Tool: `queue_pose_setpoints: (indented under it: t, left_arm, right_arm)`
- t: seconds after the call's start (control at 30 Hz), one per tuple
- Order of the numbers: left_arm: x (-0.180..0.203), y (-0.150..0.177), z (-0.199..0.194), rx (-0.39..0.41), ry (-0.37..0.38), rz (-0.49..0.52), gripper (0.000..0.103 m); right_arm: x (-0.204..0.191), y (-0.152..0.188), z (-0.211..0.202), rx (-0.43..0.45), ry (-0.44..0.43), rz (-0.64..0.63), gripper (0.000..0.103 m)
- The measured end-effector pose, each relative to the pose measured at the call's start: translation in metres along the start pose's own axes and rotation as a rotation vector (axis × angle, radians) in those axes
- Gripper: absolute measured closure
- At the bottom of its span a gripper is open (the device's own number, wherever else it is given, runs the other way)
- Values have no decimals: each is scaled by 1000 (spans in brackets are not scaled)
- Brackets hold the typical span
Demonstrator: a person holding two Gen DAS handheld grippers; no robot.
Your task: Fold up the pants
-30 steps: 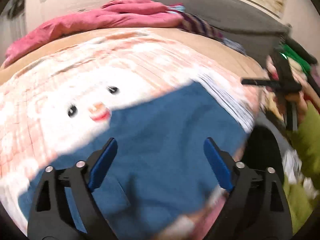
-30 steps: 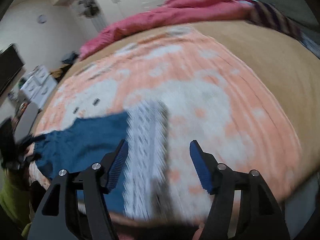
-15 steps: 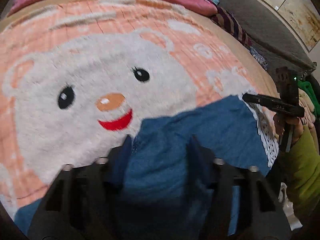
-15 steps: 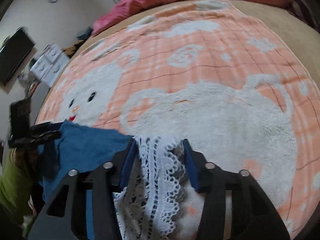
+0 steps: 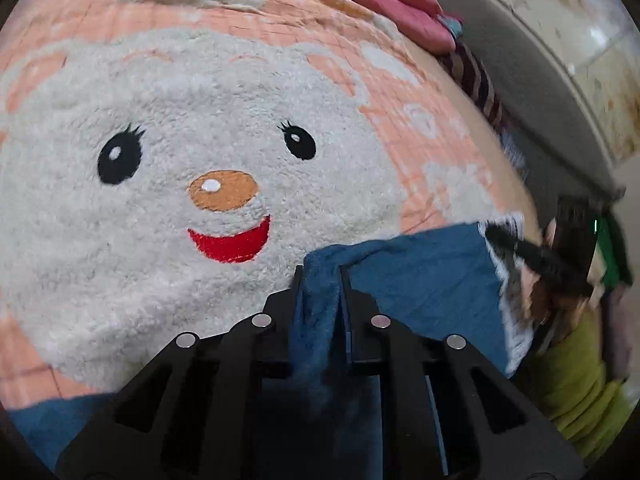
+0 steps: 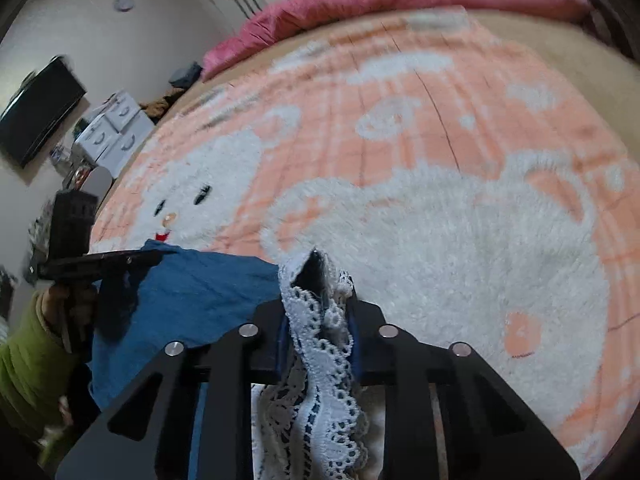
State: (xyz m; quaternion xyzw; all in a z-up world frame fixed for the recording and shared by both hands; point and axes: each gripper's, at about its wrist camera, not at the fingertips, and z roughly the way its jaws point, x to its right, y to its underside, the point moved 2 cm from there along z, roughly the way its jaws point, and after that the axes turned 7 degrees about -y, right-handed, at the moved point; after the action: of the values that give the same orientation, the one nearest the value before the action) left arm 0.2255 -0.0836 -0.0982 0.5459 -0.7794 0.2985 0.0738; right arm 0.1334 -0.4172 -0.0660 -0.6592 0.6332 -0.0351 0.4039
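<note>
Since earlier, closing: left gripper (image 5: 320, 276) pinching blue pants (image 5: 420, 276), right gripper (image 6: 320, 280) pinching lace hem (image 6: 316, 328); thin lace may slip free.

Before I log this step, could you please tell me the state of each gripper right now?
Left gripper: closing on a fold of the blue pants.
Right gripper: closing on the pants' white lace hem.
</note>
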Motion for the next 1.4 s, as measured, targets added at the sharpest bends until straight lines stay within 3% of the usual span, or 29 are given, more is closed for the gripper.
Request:
queue_pose_setpoints:
  t: [0.1,0.27,0.43,0.5,0.63,0.67,0.73,0.77,0.83,0.9,1.03,1.13,1.27,1.33,1.4]
  left_arm:
    - [13,-4,-13,26,-14,25,96]
    - [42,-26,-24,121,-158,127,95]
    - [39,-32,5,109,-256,174,95]
    - [33,-28,17,100,-299,184,88]
    - [26,-24,24,122,-311,199,86]
    - [25,-24,22,123,-301,195,83]
    - [22,-23,12,123,-300,178,58]
    - [21,-22,3,130,-301,165,39]
    - [20,-15,-22,167,-311,149,32]
    - [16,-2,-51,203,-335,137,14]
    - [15,36,-95,252,-379,135,9]
    - [8,70,-129,307,-407,76,9]
    - [3,103,-163,365,-450,36,9]
    - [2,116,-169,356,-495,44,9]
    - [8,122,-171,362,-489,74,9]
  right_arm:
    - [-10,-12,-15,54,17,-39,82]
    - [-10,-47,-20,87,69,-109,82]
    - [18,-57,27,-63,183,-128,81]
    - [24,-49,46,-118,222,-141,78]
    - [26,-47,50,-104,268,-159,68]
    - [27,-48,47,-96,276,-147,62]
    - [24,-49,34,-72,311,-142,58]
    - [20,-47,22,-52,336,-154,52]
    - [8,-41,0,-9,337,-175,47]
    - [-5,-31,-22,36,312,-180,39]
    - [-36,6,-50,69,262,-205,34]
    - [-47,29,-58,74,292,-201,34]
    - [-38,53,-55,26,345,-125,32]
    - [-33,62,-53,10,343,-102,32]
    - [-29,67,-49,-9,336,-74,33]
